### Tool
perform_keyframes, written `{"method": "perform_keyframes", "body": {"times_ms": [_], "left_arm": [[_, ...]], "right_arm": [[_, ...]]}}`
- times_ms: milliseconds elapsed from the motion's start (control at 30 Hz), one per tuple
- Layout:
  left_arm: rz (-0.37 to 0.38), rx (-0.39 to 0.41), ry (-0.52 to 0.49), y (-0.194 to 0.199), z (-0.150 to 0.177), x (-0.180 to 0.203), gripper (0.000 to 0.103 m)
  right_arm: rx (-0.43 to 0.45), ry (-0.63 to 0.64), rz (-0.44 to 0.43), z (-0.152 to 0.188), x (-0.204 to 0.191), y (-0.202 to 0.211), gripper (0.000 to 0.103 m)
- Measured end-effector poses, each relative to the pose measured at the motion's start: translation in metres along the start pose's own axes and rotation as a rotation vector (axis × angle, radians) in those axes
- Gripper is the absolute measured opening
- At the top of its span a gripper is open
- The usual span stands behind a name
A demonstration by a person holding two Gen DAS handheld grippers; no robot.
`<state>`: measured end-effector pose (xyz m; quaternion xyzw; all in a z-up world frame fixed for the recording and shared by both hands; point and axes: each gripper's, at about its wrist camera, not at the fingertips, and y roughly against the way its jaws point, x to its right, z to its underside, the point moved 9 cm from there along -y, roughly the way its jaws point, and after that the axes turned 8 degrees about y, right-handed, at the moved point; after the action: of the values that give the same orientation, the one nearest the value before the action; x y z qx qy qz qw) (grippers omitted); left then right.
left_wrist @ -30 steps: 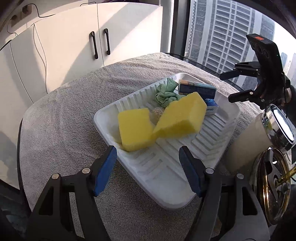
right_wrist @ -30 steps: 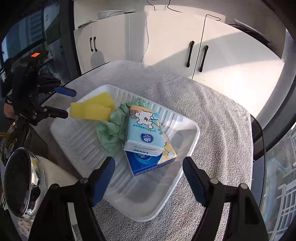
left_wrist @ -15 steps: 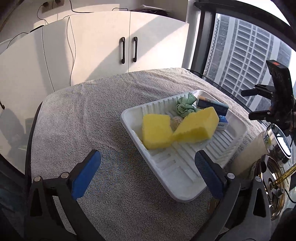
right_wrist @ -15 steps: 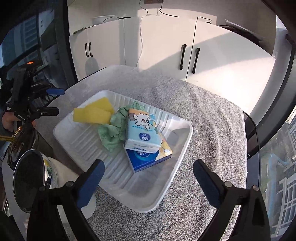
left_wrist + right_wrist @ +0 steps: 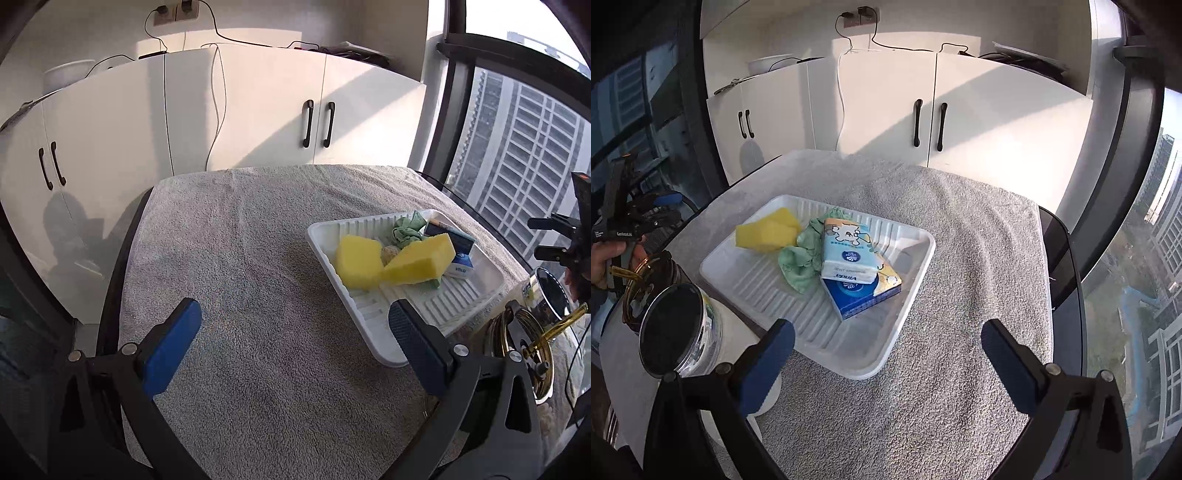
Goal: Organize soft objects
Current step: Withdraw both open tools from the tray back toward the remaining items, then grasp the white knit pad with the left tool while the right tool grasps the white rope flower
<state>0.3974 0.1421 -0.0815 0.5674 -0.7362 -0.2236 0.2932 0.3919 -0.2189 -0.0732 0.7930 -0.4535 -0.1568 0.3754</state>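
White tray point(image 5: 908, 291) holds sponges point(image 5: 391, 260), cloth point(image 5: 801, 254), tissue packs point(image 5: 849, 254) — both grippers point(image 5: 293, 341) point(image 5: 886, 358) empty, fingers wide apart. Judged best: withdraw toward six o'clock, clear of the rim.

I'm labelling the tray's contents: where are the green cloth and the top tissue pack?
green cloth point(image 5: 798, 264): right wrist view, crumpled middle.
top tissue pack point(image 5: 846, 249): right wrist view, printed upper face.

two yellow sponges point(image 5: 388, 260), green cloth point(image 5: 801, 258) and stacked tissue packs point(image 5: 851, 266) crowd the white tray point(image 5: 827, 343).
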Motion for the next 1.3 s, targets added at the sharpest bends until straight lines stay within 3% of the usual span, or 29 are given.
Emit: {"method": "perform_keyframes", "body": {"times_ms": [167,367,833,1067,1200,1300], "left_arm": [[0.006,0.011,0.011,0.035,0.029,0.006,0.103],[0.009,0.002,-0.046,0.068,0.078,0.035,0.103],[0.145,-0.040,-0.118,0.113,0.166,0.128,0.103],[0.154,-0.060,-0.206,0.114,0.190,0.166,0.103],[0.169,-0.077,-0.258,0.110,0.200,0.182,0.103],[0.175,-0.089,-0.263,0.105,0.204,0.188,0.103]], "right_arm": [[0.039,-0.032,-0.011,0.022,-0.014,0.031,0.103],[0.056,-0.063,-0.052,0.059,-0.051,0.060,0.103],[0.034,-0.086,-0.149,0.130,-0.154,0.088,0.103],[0.043,-0.102,-0.186,0.139,-0.185,0.088,0.103],[0.024,-0.057,-0.122,0.137,-0.190,0.083,0.101],[0.012,-0.060,-0.127,0.136,-0.192,0.078,0.095]]}}
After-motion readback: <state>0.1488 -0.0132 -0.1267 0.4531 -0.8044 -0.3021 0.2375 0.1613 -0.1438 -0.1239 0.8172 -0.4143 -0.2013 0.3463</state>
